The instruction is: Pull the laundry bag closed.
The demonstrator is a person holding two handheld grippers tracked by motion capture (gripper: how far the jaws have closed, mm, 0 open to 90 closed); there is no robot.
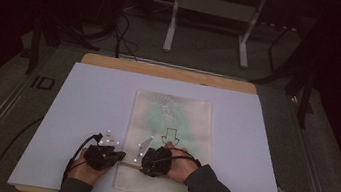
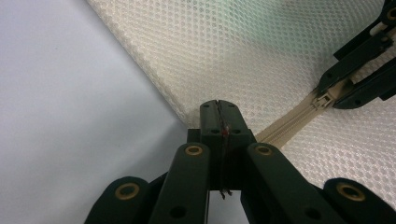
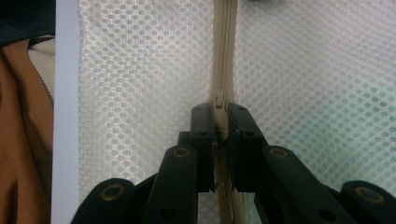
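Where laid flat on the white board [image 1: 80,113] over the tabletop [image 1: 162,69], mesh bag [image 1: 171,111] found lengthwise away from the person, near end under both hands. Faint green contents noted through the weave toward the far half; not identifiable. Zipper track [image 3: 224,46] found crossing the near end of the bag from side to side, so long axis runs left to right across the person. Left gripper [image 2: 218,109] set at the bag's left edge, where the track ends; fingers pressed fully together, with bag material pinched between them at that end. Right gripper [image 3: 219,114] lined up along the track and aimed at the left gripper; fingers drawn narrow, clamped on the beige slider [image 3: 219,100], one on each side of it. Slider located near the left end of the track, just beside the left gripper and apart from it. Judged as a zipper run with the left end anchored: only free travel lies rightward along the track, away from the left gripper. Right hand nearer the slider and already on it. Risk judged: any pull off the track's axis likely to lift or bunch the soft mesh instead of moving the slider.
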